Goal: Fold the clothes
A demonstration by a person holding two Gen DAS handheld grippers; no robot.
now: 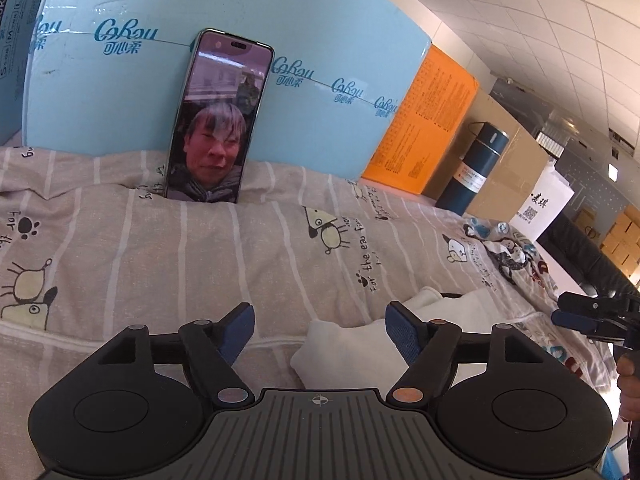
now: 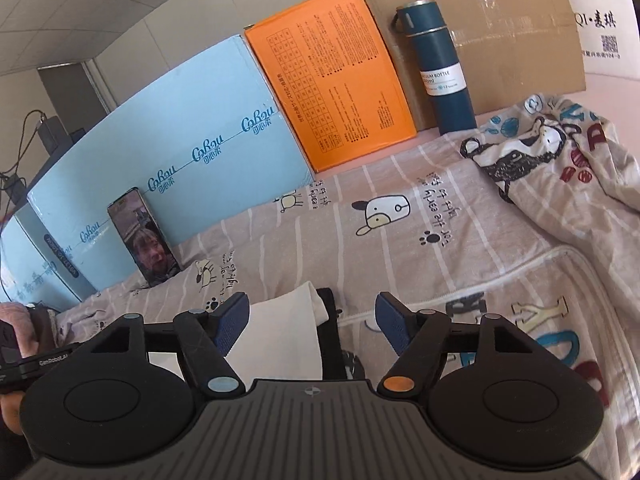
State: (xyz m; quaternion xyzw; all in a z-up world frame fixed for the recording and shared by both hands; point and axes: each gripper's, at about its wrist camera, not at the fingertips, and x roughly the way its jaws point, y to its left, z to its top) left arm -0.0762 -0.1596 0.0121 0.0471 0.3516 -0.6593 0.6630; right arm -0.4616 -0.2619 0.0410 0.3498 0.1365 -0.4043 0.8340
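1. The left gripper (image 1: 320, 330) and right gripper (image 2: 312, 322) are held with jaws apart, gripping nothing.
2. A white garment (image 1: 360, 332) is laid near the bedsheet's (image 1: 160, 248) front edge.

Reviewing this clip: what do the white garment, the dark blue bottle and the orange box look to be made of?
White garment: soft knit fabric, matte, likely cotton; it creases limply. Dark blue bottle: probably coated metal; silvery rim, satin sheen. Orange box: printed cardboard, flat matte faces.

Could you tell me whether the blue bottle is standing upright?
Upright: the blue bottle stands on its base against the cardboard box, cap on top.
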